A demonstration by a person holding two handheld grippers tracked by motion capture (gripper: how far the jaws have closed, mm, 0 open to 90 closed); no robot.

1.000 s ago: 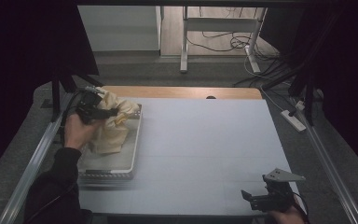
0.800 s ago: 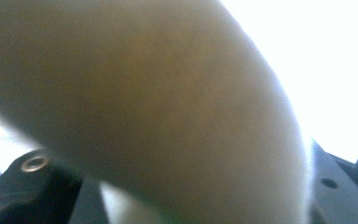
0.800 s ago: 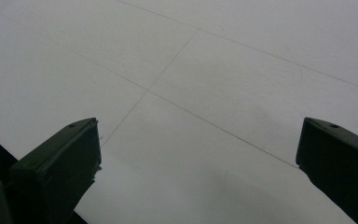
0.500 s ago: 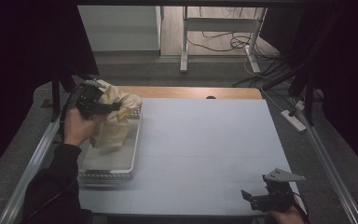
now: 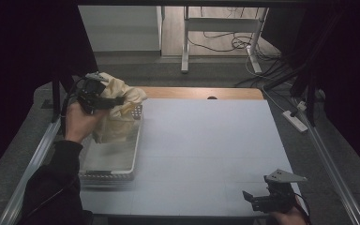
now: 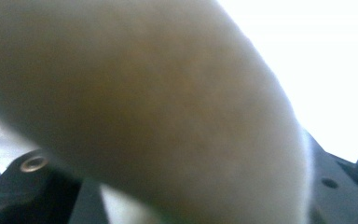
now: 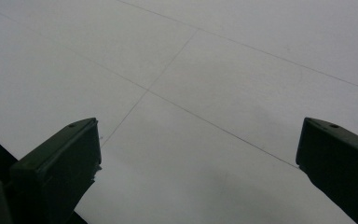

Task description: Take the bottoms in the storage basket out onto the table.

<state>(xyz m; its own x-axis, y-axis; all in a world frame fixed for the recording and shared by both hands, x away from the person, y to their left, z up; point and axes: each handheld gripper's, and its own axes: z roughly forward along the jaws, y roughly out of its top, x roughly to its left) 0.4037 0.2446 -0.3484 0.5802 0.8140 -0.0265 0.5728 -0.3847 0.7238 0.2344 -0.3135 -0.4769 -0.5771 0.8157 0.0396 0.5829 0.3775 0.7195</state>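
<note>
Left gripper [image 5: 104,99] clamped on cream cloth [image 5: 117,110], lifted over far end of white tray [image 5: 110,164] with its tail still inside, so it may snag the rim or slip loose; right gripper [image 5: 262,200] apart, idle near table [image 5: 206,140] edge.

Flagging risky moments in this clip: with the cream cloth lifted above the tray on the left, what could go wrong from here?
1. The left gripper holds the cream cloth by one bunch; the rest hangs loose and may slip free.
2. The cloth's lower folds seem to reach into the white tray, which sits at the table edge; a snag could drag it.
3. The cloth covers the left gripper view, so the grip is hard to check.
</note>
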